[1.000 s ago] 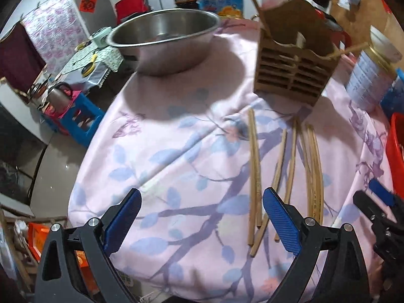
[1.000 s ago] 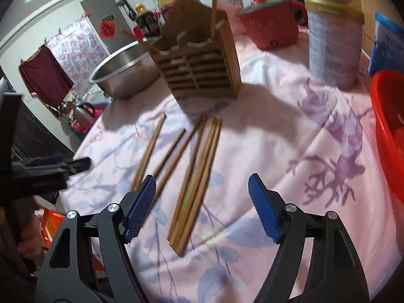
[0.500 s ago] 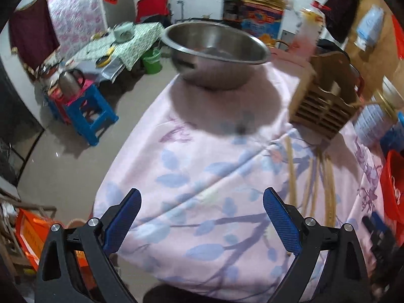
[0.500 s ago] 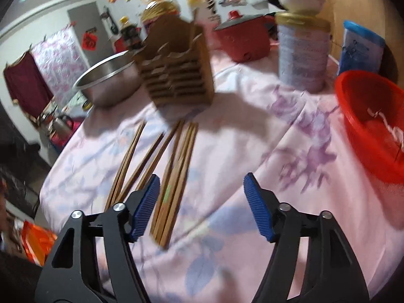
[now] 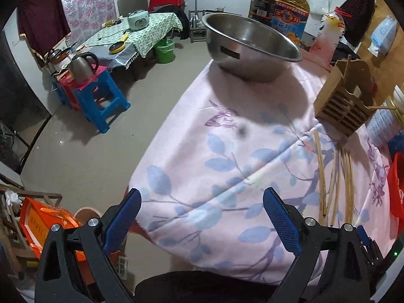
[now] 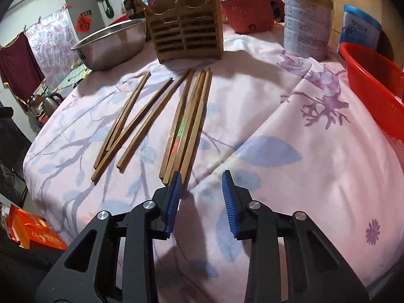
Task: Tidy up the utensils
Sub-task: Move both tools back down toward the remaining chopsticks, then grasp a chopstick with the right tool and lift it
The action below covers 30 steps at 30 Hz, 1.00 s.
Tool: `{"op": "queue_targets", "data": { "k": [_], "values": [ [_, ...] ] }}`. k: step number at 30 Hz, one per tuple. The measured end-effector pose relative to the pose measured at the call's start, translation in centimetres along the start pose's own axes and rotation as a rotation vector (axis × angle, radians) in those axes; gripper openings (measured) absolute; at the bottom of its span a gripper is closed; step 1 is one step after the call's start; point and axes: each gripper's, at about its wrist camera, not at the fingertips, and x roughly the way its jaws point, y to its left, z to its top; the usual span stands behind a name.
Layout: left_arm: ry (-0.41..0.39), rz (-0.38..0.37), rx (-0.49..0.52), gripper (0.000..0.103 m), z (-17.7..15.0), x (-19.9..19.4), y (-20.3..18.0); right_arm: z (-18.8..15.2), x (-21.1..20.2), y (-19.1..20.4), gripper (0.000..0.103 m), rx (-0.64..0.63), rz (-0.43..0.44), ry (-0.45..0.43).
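Right tongs (image 6: 201,199): jaws just narrowed, part-open, nothing between; chopsticks (image 6: 188,123) lie on cloth (image 6: 290,131) just ahead-left, near ends beside left pad. Left tongs (image 5: 202,217): wide open, empty, chopsticks well right.

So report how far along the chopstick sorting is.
Done: a few chopsticks already stand in the wooden holder.
In hand: nothing. The right gripper has just been closing, empty, beside the nearest bundle of chopsticks. The left gripper is open over the tablecloth.
Left: every chopstick lying on the cloth.
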Motion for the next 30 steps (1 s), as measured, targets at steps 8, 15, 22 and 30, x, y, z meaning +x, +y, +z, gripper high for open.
{"op": "queue_targets", "data": {
  "k": [8, 15, 22, 30],
  "values": [
    [0.001, -0.001, -0.005, 0.095, 0.0, -0.2, 0.2, 0.1, 0.3, -0.3, 0.031, -0.024, -0.043, -0.028],
    [0.025, -0.025, 0.023, 0.095, 0.4, 0.5, -1.8, 0.8, -0.5, -2.4, 0.024, 0.038, 0.029, -0.021],
    [0.044, -0.008, 0.067, 0.095, 0.4, 1.3, -3.6, -0.1, 0.1, 0.2, 0.024, -0.063, 0.097, 0.019],
    [0.079, -0.001, 0.042, 0.095, 0.2, 2.1, -3.1, 0.4, 0.1, -2.2, 0.023, -0.011, 0.025, -0.019]
  ]
}}
